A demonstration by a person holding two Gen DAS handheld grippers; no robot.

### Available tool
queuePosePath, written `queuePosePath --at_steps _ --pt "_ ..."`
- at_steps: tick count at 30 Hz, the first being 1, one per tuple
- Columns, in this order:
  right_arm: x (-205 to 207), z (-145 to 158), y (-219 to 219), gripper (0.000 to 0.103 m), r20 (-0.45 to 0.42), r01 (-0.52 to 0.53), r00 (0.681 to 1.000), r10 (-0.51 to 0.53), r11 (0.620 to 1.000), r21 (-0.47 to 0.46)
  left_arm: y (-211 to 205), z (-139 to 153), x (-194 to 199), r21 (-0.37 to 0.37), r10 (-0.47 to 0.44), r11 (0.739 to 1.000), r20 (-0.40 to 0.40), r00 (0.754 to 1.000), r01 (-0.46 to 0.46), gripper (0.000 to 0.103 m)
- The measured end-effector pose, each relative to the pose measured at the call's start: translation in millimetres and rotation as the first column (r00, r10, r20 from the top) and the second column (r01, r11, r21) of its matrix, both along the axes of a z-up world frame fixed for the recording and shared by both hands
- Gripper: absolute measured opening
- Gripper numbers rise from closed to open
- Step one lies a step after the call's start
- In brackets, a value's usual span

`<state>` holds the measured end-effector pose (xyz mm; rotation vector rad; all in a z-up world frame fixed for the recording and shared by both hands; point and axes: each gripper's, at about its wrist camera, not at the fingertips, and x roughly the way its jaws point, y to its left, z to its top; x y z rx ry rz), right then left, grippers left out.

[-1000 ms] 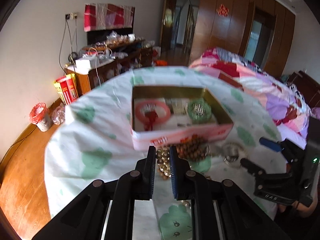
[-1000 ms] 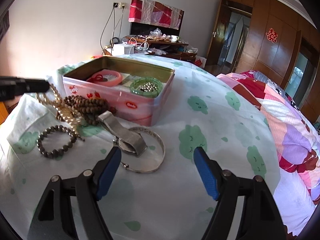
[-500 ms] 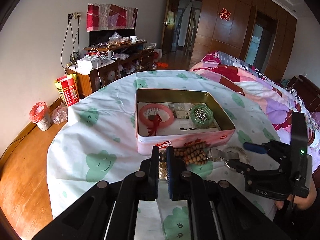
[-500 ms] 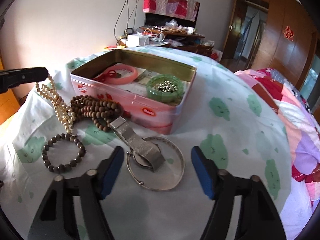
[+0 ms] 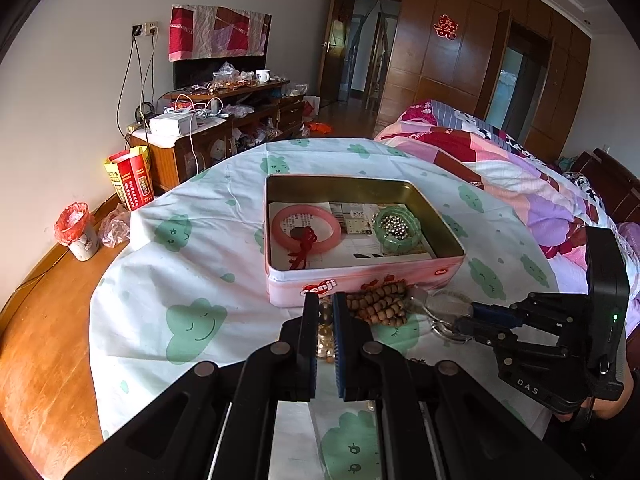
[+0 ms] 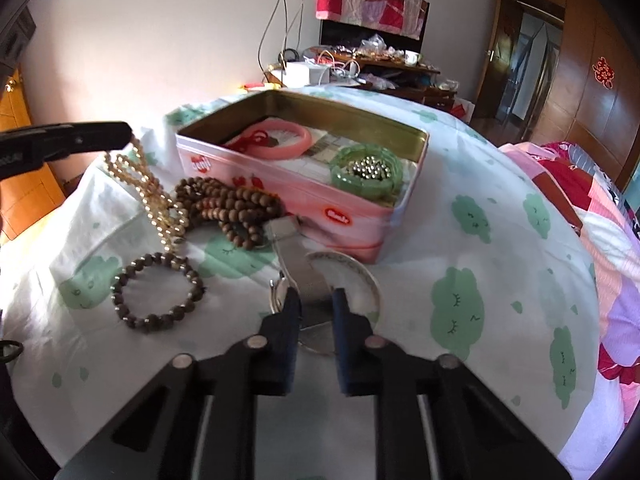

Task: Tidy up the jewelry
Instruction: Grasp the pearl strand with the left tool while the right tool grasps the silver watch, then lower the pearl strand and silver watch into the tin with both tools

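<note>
Pink tin [image 5: 362, 276] sits open on a white cloth with green cloud faces [image 5: 192, 324]; its front wall carries a red oval logo, lettering partly hidden by the left gripper, ending in "nji" in the left wrist view; two more red ovals on the tin walls in the right wrist view, too blurred to read. "DAS" in white on the body of the right gripper [image 5: 466, 322], readable in the left wrist view only. Red paper-cut character on the wooden wardrobe door [image 5: 447, 26]. Red and yellow carton [image 5: 130, 178] by the wall, print too small to read. Inside the tin: pink bangle [image 5: 306, 230] with a red knotted tassel, green bangle [image 5: 397, 229] ringing a cluster of small silver beads, both lying on printed paper. Outside the tin, against its front wall: brown wooden bead string [image 6: 230, 206] heaped up, pale gold bead strand [image 6: 154, 196], dark bead bracelet [image 6: 158, 292] lying flat and apart, steel watch band [image 6: 300, 264] resting across a silver bangle [image 6: 362, 280]. Left gripper [image 5: 326, 304]: fingers pressed nearly together, pinching the gold strand, which hangs taut from the tip in the right wrist view. Right gripper [image 6: 316, 300]: jaws closing, blue pads either side of the watch band; contact not certain. The dark bracelet shows in the right wrist view only; a red-lined bin [image 5: 78, 232] on the wood floor shows in the left only.
</note>
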<state>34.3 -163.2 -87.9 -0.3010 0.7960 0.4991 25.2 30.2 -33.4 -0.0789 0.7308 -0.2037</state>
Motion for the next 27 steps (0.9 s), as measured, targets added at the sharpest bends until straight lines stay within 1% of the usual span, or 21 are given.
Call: queuePosePath --at_steps 3,6,11,17,27 --pt "-3.8 2.7 0.8 0.017 0.020 0.001 1.000 -0.001 1.000 -0.004 -0.9 4.5 -2.6 -0.002 -0.004 1.000 0.011 1.000 0.004 0.005" --pt "-7.3 8.2 -0.2 0.017 0.046 0.007 0.999 -0.007 1.000 0.012 0.0 9.6 -4.5 -0.006 -0.006 1.000 0.021 1.000 0.006 0.005" --pt "-14.3 25.7 -1.3 0.017 0.092 0.008 0.996 -0.012 0.999 0.047 2.2 22.5 -8.4 -0.017 -0.008 1.000 0.049 0.999 0.008 0.005" --pt "-20.7 43.4 0.5 0.017 0.140 0.000 0.990 -0.008 0.998 0.063 2.0 36.4 -11.0 -0.016 -0.010 1.000 0.077 0.997 0.011 0.005" --pt "-11.7 61.9 -4.8 0.017 0.187 0.028 0.981 -0.048 0.994 0.108 1.1 52.0 0.2 0.006 -0.014 1.000 0.107 0.994 0.014 0.005"
